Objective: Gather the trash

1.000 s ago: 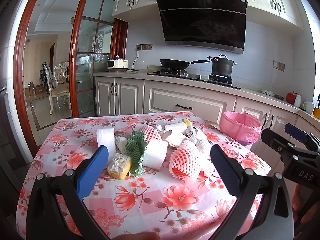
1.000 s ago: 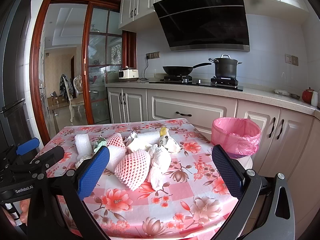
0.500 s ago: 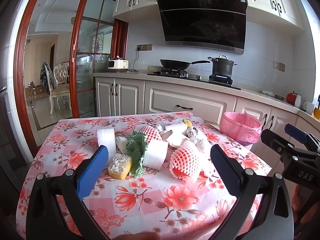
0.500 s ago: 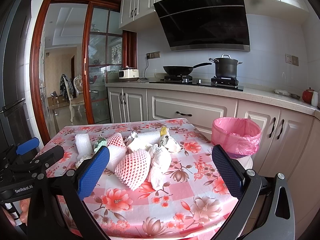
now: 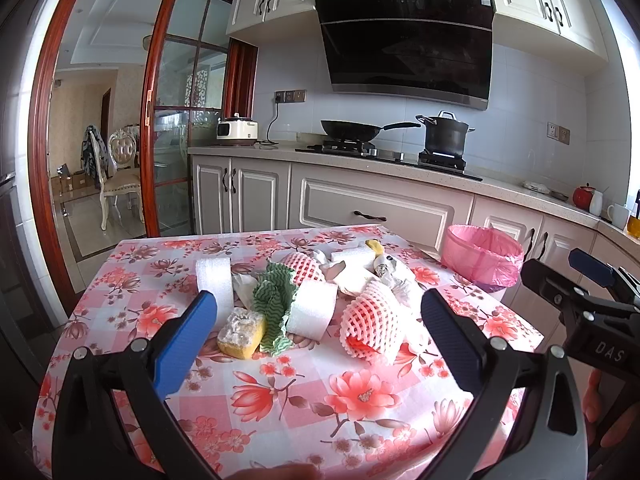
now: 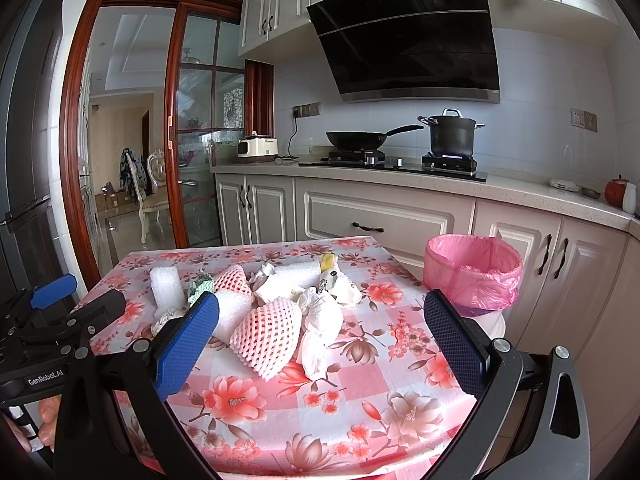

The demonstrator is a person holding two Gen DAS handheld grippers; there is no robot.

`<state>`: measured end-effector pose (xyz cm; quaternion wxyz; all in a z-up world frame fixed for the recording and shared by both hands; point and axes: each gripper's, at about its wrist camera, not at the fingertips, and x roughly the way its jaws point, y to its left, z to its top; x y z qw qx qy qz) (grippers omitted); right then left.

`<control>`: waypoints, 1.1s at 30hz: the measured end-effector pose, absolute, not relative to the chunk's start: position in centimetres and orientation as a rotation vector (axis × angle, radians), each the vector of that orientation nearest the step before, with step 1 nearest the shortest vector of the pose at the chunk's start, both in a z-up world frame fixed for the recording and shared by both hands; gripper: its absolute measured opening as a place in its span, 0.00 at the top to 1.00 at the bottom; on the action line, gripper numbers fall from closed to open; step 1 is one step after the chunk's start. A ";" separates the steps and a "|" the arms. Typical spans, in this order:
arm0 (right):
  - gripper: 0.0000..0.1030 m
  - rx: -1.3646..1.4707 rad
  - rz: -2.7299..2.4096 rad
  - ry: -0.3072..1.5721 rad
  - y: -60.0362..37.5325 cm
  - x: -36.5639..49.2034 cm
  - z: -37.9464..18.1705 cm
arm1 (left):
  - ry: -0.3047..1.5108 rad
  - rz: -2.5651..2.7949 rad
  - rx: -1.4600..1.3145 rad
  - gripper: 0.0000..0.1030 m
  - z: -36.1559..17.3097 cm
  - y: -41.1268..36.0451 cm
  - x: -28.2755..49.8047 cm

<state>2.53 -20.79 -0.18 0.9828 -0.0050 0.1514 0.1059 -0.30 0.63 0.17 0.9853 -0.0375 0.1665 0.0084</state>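
- Left gripper (image 5: 318,338): held level over the table's (image 5: 120,312) near edge, jaws wide, empty.
- Right gripper (image 6: 320,334): likewise, wide, empty.
- Sponge (image 6: 162,320) largely hidden behind the right gripper's blue pad.

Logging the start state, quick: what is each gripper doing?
Left gripper: open, holding nothing.
Right gripper: open, holding nothing.

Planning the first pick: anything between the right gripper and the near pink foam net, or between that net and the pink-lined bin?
Nothing visible. The right gripper, jaws open, faces the pink foam net over bare tablecloth. The bin stands off the table's right edge, open-topped; crumpled white paper lies beside the net, low.
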 end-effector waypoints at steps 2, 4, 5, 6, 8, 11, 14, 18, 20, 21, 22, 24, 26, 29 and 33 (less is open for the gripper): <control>0.06 -0.010 0.213 0.305 -20.8 2.5 -0.2 | 0.334 0.017 -0.076 0.04 0.2 0.6 -0.3; 0.06 -0.009 0.212 0.305 -20.8 2.5 -0.2 | 0.334 0.017 -0.075 0.04 0.2 0.6 -0.3; 0.06 -0.009 0.212 0.305 -20.8 2.5 -0.2 | 0.334 0.017 -0.076 0.04 0.2 0.6 -0.3; 0.06 -0.009 0.212 0.305 -20.8 2.5 -0.2 | 0.334 0.016 -0.076 0.04 0.2 0.6 -0.3; 0.06 -0.010 0.213 0.304 -20.8 2.5 -0.2 | 0.334 0.017 -0.075 0.04 0.2 0.7 -0.3; 0.06 -0.010 0.213 0.306 -20.7 2.7 -0.1 | 0.334 0.016 -0.076 0.04 0.2 0.7 -0.4; 0.06 -0.010 0.214 0.306 -20.7 2.6 -0.1 | 0.334 0.017 -0.076 0.04 0.2 0.6 -0.3; 0.06 -0.010 0.214 0.307 -20.7 2.6 -0.2 | 0.334 0.016 -0.076 0.04 0.2 0.6 -0.3; 0.06 -0.010 0.213 0.308 -20.7 2.6 -0.2 | 0.333 0.016 -0.076 0.04 0.2 0.6 -0.4; 0.06 -0.010 0.213 0.308 -20.7 2.6 -0.2 | 0.333 0.017 -0.076 0.04 0.2 0.7 -0.4; 0.06 -0.009 0.213 0.308 -20.6 2.6 -0.3 | 0.333 0.017 -0.076 0.04 0.2 0.6 -0.3; 0.06 -0.010 0.214 0.308 -20.8 2.5 -0.1 | 0.334 0.017 -0.076 0.04 0.2 0.6 -0.4; 0.06 -0.010 0.213 0.309 -20.8 2.5 -0.1 | 0.333 0.016 -0.075 0.04 0.1 0.6 -0.3; 0.06 -0.010 0.213 0.309 -20.8 2.6 -0.1 | 0.333 0.015 -0.076 0.04 0.1 0.6 -0.3; 0.06 -0.009 0.213 0.308 -20.7 2.5 -0.1 | 0.333 0.014 -0.075 0.04 0.1 0.5 -0.3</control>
